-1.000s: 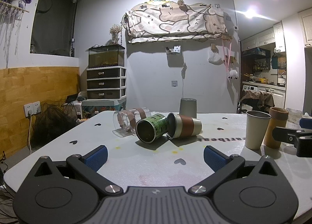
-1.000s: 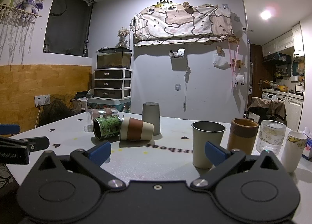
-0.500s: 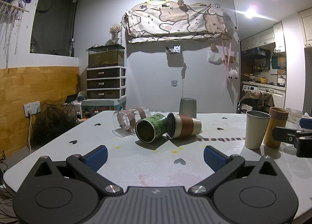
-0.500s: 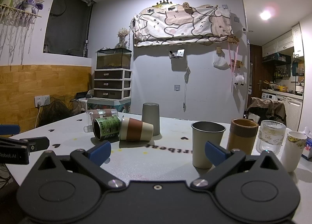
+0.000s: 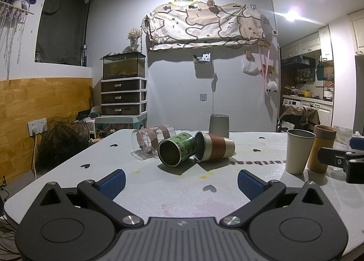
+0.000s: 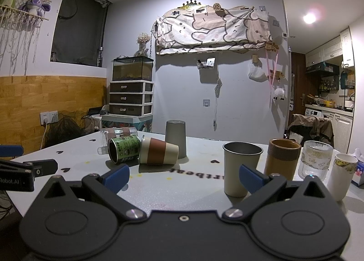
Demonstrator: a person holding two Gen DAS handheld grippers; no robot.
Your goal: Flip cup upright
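Three cups lie on their sides mid-table: a clear glass with brown bands (image 5: 151, 139), a green cup (image 5: 176, 149) with its mouth toward me, and a cream cup with a brown sleeve (image 5: 213, 149). They also show in the right wrist view: the glass (image 6: 117, 134), the green cup (image 6: 124, 149), the sleeved cup (image 6: 158, 150). A grey cup (image 5: 218, 125) stands upside down behind them. My left gripper (image 5: 180, 181) is open and empty, short of the green cup. My right gripper (image 6: 183, 175) is open and empty.
Upright cups stand at the right: a beige metal cup (image 6: 241, 166), a tan cylinder cup (image 6: 282, 158), a ribbed glass (image 6: 315, 162) and a white paper cup (image 6: 341, 175). The white table (image 5: 159, 192) has its left edge near my left gripper.
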